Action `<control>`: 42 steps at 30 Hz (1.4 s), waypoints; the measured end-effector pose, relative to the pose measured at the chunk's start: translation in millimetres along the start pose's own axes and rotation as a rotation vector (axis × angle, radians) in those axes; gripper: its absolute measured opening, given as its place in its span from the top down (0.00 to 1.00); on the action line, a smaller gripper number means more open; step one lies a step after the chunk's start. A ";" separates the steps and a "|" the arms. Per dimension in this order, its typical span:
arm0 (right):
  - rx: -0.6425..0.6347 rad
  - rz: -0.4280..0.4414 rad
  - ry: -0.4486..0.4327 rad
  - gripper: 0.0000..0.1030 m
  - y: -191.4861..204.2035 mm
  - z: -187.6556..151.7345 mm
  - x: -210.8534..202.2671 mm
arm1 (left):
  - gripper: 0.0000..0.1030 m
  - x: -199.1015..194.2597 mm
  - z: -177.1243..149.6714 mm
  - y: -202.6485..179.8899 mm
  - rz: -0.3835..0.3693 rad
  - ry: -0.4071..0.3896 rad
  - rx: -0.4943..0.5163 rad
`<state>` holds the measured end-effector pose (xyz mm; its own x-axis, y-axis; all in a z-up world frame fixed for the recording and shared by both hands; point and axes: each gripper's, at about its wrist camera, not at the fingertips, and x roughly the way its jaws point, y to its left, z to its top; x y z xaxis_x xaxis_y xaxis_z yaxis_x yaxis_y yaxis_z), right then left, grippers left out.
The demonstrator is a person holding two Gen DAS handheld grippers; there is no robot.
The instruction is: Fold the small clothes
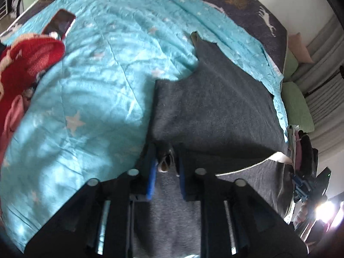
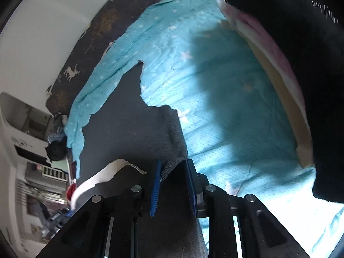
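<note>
Gripping the grey garment (image 1: 215, 107) at two edges, the left hand-held gripper (image 1: 165, 167) and right hand-held gripper (image 2: 175, 172) each pinch a bunched fold of it; the garment lies mostly flat on the blue quilt (image 1: 96, 75); folding seems barely begun, though blur hides the far hem; a red garment (image 1: 28, 60) and a stack (image 2: 279, 53) wait nearby.

Grey garment (image 1: 215, 107); turquoise sheet (image 1: 96, 86) w/ white stars; dark blanket (image 2: 103, 21) w/ white deer; red knit (image 1: 28, 60).
</note>
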<state>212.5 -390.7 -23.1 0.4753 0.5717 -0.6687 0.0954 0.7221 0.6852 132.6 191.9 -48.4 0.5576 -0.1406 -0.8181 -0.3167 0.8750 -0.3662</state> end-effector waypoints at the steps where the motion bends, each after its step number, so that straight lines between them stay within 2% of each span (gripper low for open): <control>1: -0.008 0.006 -0.016 0.70 -1.6 0.0 -3.8 | 0.58 -6.9 0.4 0.9 0.029 -0.025 0.019; 3: -0.055 -0.024 -0.053 0.62 -0.7 -0.2 -15.5 | 0.40 -23.0 3.7 2.9 0.102 -0.091 0.055; 4: -0.086 -0.048 -0.070 0.56 1.5 -0.3 -22.4 | 0.38 -34.0 5.1 4.8 0.139 -0.141 0.081; 6: -0.157 -0.096 -0.100 0.52 7.6 -2.3 -36.0 | 0.38 -44.7 8.4 8.4 0.180 -0.191 0.115; 8: -0.261 -0.160 -0.121 0.50 17.9 -6.2 -45.9 | 0.38 -53.7 5.6 8.9 0.171 -0.217 0.179; 11: -0.503 -0.262 -0.084 0.45 40.8 -22.1 -42.5 | 0.36 -49.1 -2.3 1.3 0.077 -0.148 0.288; 13: -0.653 -0.236 -0.006 0.44 53.9 -35.6 -34.5 | 0.35 -38.3 -9.2 -3.8 0.004 -0.072 0.338; 16: -0.777 -0.178 0.031 0.44 63.5 -45.9 -28.0 | 0.35 -21.9 -14.7 -11.4 0.014 -0.055 0.405; 18: -0.795 -0.158 0.024 0.44 63.7 -39.9 -21.6 | 0.35 -13.3 -13.2 -11.6 0.009 -0.051 0.443; 24: -0.654 -0.120 0.021 0.44 45.9 -9.0 -6.6 | 0.35 3.2 -9.3 -14.2 -0.015 -0.014 0.528; 28: -0.634 -0.092 0.032 0.44 46.2 -8.8 -1.1 | 0.36 9.6 -5.7 -20.6 -0.044 -0.008 0.563; 29: -0.639 -0.086 0.034 0.44 45.8 -8.6 0.6 | 0.36 11.9 -4.0 -21.9 -0.041 -0.008 0.568; 30: -0.643 -0.085 0.037 0.44 45.6 -8.4 1.4 | 0.45 14.4 -2.8 -22.8 -0.034 -0.006 0.573; 31: -0.645 -0.085 0.039 0.44 45.8 -8.7 2.7 | 0.61 18.7 -1.1 -24.1 -0.023 0.003 0.578; 32: -0.643 -0.087 0.041 0.44 46.0 -8.5 4.6 | 0.69 21.5 0.6 -23.4 -0.017 0.012 0.576; 33: -0.640 -0.088 0.042 0.44 46.0 -7.9 5.9 | 0.82 24.5 2.1 -22.9 -0.008 0.021 0.568; 34: -0.636 -0.086 0.041 0.44 46.2 -7.7 7.3 | 0.88 25.9 4.0 -21.7 0.003 0.022 0.553; 39: -0.618 -0.075 0.048 0.44 44.8 -5.2 11.5 | 0.91 16.5 3.1 -18.9 0.017 -0.007 0.550; 42: -0.625 -0.085 0.053 0.44 44.6 -5.5 13.2 | 0.90 15.4 0.6 -18.0 0.038 0.003 0.559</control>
<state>218.3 -348.8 -3.0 0.4433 0.5090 -0.7378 -0.4055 0.8480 0.3414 147.4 174.3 -54.2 0.5511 -0.1045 -0.8279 0.1185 0.9919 -0.0463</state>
